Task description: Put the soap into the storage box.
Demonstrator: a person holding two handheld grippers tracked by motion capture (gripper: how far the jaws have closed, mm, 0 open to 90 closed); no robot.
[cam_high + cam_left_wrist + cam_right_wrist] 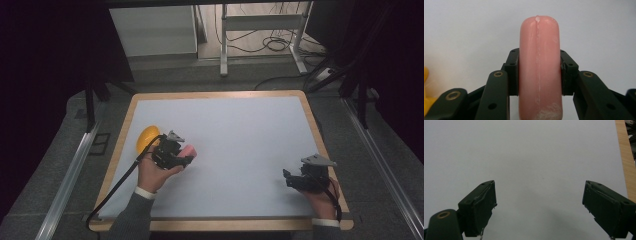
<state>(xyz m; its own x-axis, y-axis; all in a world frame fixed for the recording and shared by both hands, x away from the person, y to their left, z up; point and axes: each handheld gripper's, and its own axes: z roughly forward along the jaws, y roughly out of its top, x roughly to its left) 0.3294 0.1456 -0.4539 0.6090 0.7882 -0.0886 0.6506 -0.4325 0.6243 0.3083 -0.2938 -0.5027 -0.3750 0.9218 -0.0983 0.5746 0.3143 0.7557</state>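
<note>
High view: a person's two hands reach in from the near edge of the table (pixel 225 107), a white surface with a wooden border. The left tool (pixel 186 158) is over the left part of the table, and its jaws are closed on a pink sausage-shaped object (pixel 189 151), which projects to the right from between them. A yellow rounded object (pixel 146 138) lies on the table just behind the left tool, toward the left edge. The right tool (pixel 287 178) is near the right front corner, well apart from the left tool, its jaws pointing left.

Left gripper view: the pink sausage-shaped object (pixel 539 67) stands lengthwise between the two black jaws, both pads pressed against its sides; a pale seam runs along its length. Part of the yellow rounded object (pixel 426 87) appears at the left margin.

Right gripper view: the right tool (pixel 539 210) has its jaws spread wide with nothing between them, above the bare white table (pixel 536 152).
</note>
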